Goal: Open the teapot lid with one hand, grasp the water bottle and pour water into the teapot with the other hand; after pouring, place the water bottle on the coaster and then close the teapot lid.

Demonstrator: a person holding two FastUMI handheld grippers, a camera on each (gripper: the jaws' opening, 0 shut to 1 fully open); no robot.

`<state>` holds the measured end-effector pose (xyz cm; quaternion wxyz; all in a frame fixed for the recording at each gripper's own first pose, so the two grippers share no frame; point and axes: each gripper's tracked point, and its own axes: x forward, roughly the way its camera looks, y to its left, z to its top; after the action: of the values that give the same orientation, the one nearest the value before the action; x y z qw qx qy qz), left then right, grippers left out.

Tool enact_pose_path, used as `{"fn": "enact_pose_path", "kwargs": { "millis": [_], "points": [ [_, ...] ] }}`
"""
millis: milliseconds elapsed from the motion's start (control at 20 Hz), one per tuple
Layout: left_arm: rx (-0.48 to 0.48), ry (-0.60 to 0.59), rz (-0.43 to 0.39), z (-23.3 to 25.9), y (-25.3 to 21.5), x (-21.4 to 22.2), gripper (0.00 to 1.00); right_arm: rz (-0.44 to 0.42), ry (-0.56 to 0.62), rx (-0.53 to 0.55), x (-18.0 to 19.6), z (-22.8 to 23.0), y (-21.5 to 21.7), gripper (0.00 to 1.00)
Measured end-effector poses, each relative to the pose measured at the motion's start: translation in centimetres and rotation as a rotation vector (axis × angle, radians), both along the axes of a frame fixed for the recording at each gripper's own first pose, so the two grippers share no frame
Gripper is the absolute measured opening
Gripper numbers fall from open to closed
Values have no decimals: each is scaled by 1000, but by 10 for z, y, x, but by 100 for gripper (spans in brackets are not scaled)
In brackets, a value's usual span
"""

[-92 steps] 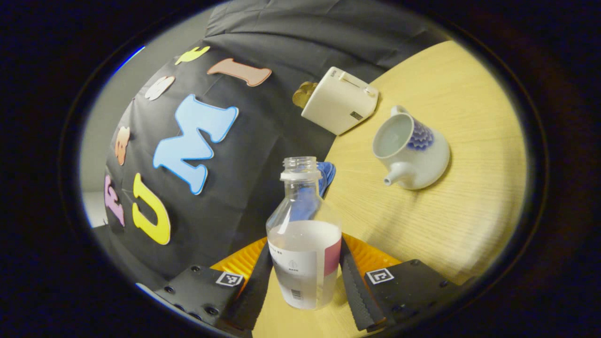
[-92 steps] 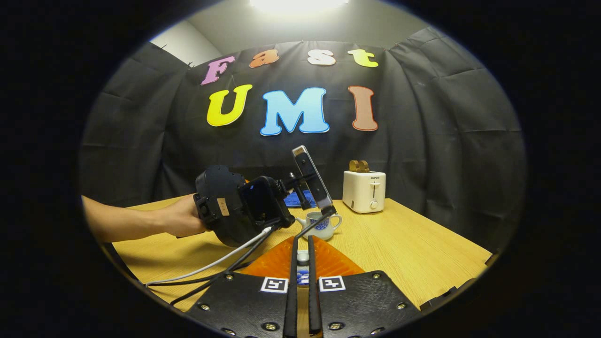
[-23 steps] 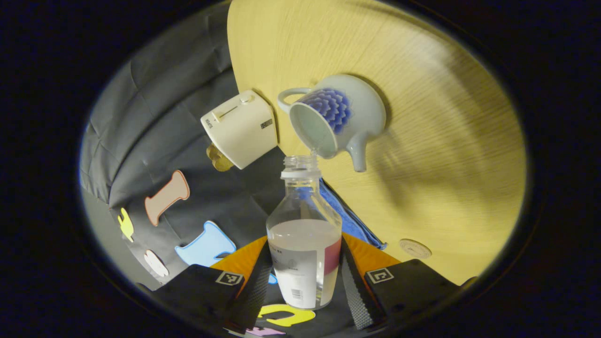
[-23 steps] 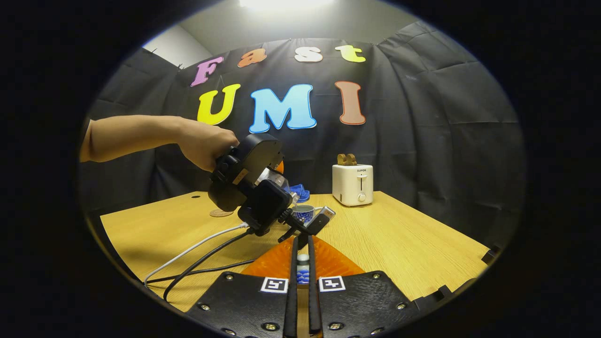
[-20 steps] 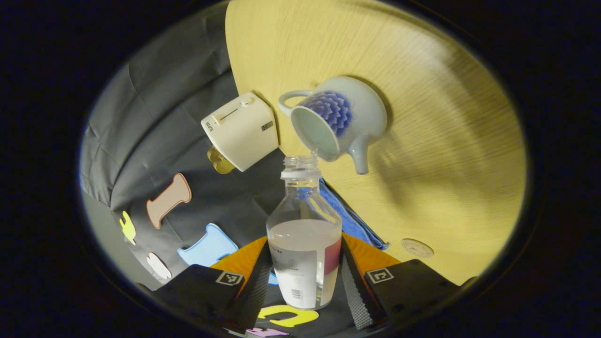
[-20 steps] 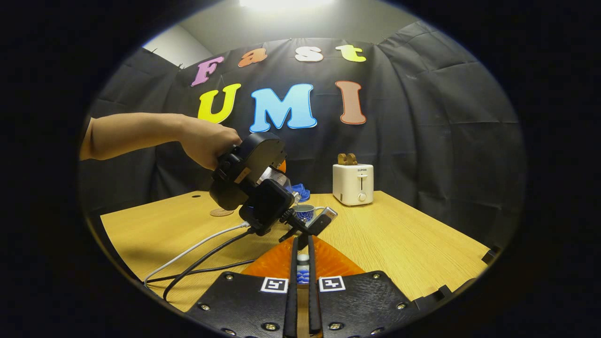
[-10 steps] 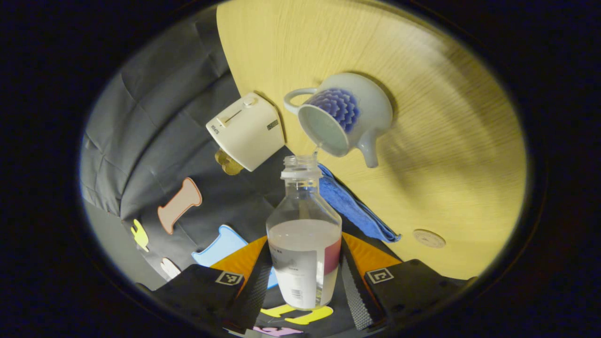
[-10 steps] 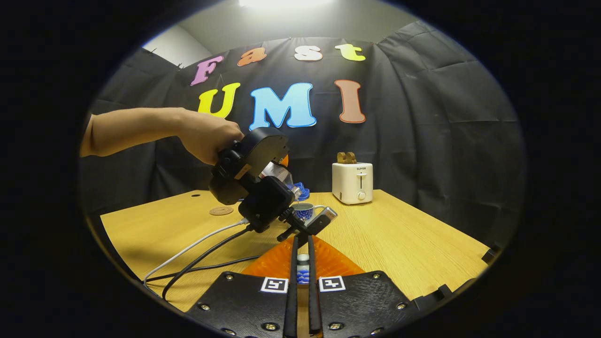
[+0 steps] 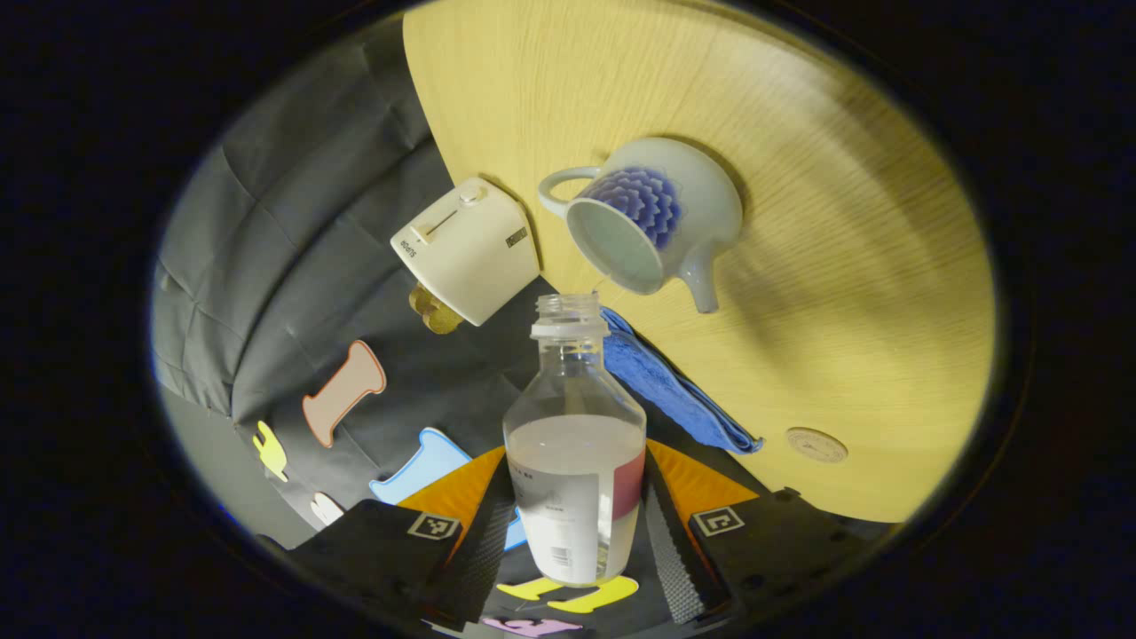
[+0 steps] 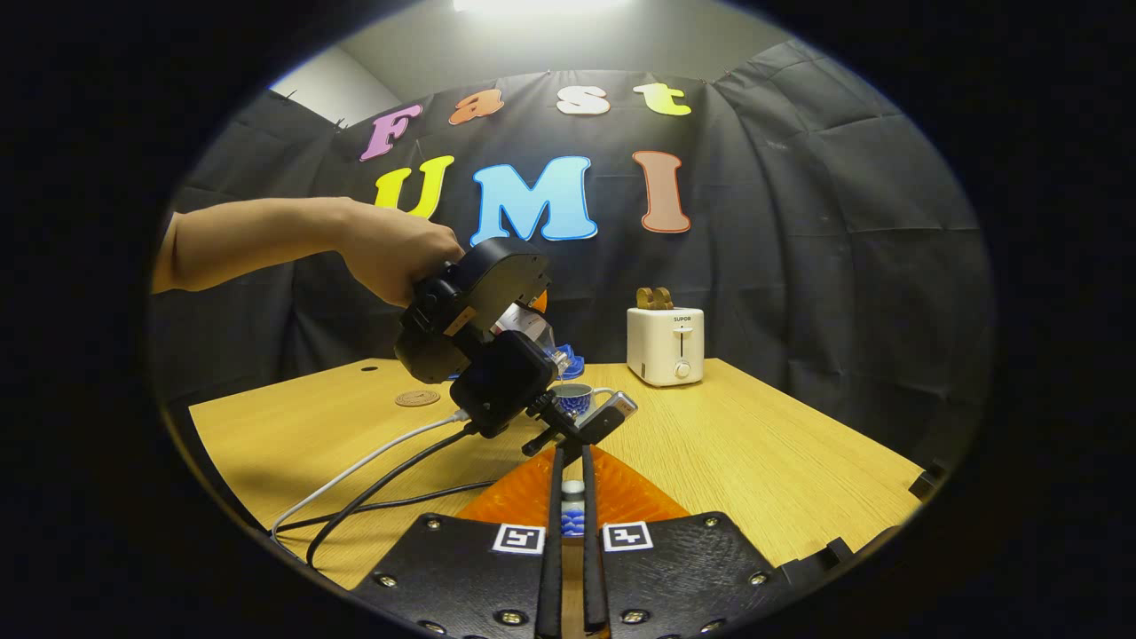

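My left gripper (image 9: 575, 532) is shut on a clear water bottle (image 9: 575, 470), which is tipped steeply with its uncapped mouth (image 9: 568, 311) just short of the rim of the white-and-blue teapot (image 9: 661, 222). The teapot stands open on the wooden table (image 9: 843, 293). A round coaster (image 9: 816, 445) lies beyond a blue cloth. In the right gripper view a hand (image 10: 395, 248) holds the left gripper (image 10: 484, 351) raised and tilted over the teapot (image 10: 575, 401). My right gripper (image 10: 572, 461) is shut on the small teapot lid (image 10: 573, 513), held low near the table's front.
A white toaster (image 10: 664, 344) stands at the back of the table by the black cloth wall. A folded blue cloth (image 9: 674, 390) lies behind the teapot. Cables (image 10: 382, 484) trail from the left gripper across the table's left front. The coaster (image 10: 417, 398) sits at the back left.
Over 4.6 s my left gripper rose and tipped the bottle from near upright to steeply over the teapot. In the last second it rolled slightly further. My right gripper stayed put with the lid.
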<state>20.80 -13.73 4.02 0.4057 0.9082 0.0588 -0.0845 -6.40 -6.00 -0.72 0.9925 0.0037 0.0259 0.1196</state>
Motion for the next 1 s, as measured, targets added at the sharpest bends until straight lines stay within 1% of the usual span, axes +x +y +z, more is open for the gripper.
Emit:
{"fn": "enact_pose_path", "kwargs": {
  "millis": [400, 500, 550, 600, 700, 800, 1000],
  "points": [
    [-65, 28, 8, -6, 8, 2, 87, -1, 4, 3, 0, 0, 0, 10],
    [-104, 42, 9, -10, 9, 1, 87, -4, -3, 4, -1, 2, -1, 10],
    [-129, 49, 8, -13, 10, 1, 80, -7, -9, 4, -1, 4, -1, 10],
    [-153, 52, 8, -13, 11, 0, 87, -10, -14, 5, -2, 5, -2, 10],
    [-191, 53, 4, -15, 12, 0, 87, -13, -22, 9, -2, 8, -3, 10],
    [-257, 70, 1, -19, 14, -2, 87, -11, -24, 12, -1, 9, -1, 10],
    [-459, 91, 4, -25, 21, -6, 87, -5, -37, 4, -2, 15, 2, 10]
  ]
}}
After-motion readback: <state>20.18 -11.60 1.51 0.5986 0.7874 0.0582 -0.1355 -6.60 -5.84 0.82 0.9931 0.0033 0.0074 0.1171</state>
